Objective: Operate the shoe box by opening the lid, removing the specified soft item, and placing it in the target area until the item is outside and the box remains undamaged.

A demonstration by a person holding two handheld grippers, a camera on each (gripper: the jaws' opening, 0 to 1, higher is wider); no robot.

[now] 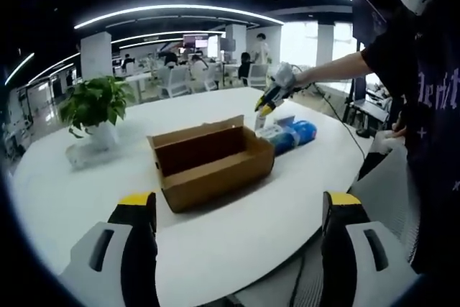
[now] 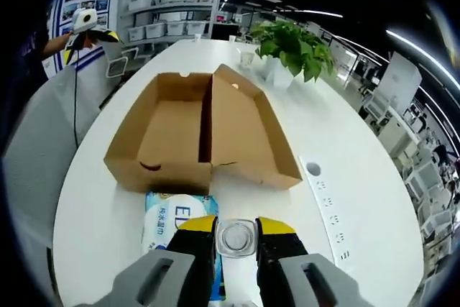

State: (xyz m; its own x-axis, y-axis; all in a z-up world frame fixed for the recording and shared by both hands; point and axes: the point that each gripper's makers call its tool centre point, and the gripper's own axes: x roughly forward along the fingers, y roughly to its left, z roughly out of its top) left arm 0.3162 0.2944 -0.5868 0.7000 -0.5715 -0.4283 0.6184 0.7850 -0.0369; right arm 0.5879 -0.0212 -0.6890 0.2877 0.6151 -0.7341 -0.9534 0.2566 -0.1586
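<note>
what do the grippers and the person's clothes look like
Both grippers have grey bodies with black jaws tipped in yellow: the left gripper, the right gripper. A thin dark cable trails from the right one. The person wears a dark top with pale lettering.

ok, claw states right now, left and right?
Left claw: open, holding nothing, back from the shoe box.
Right claw: nearly shut over the blue-and-white pack on the table; grip cannot be told.
</note>
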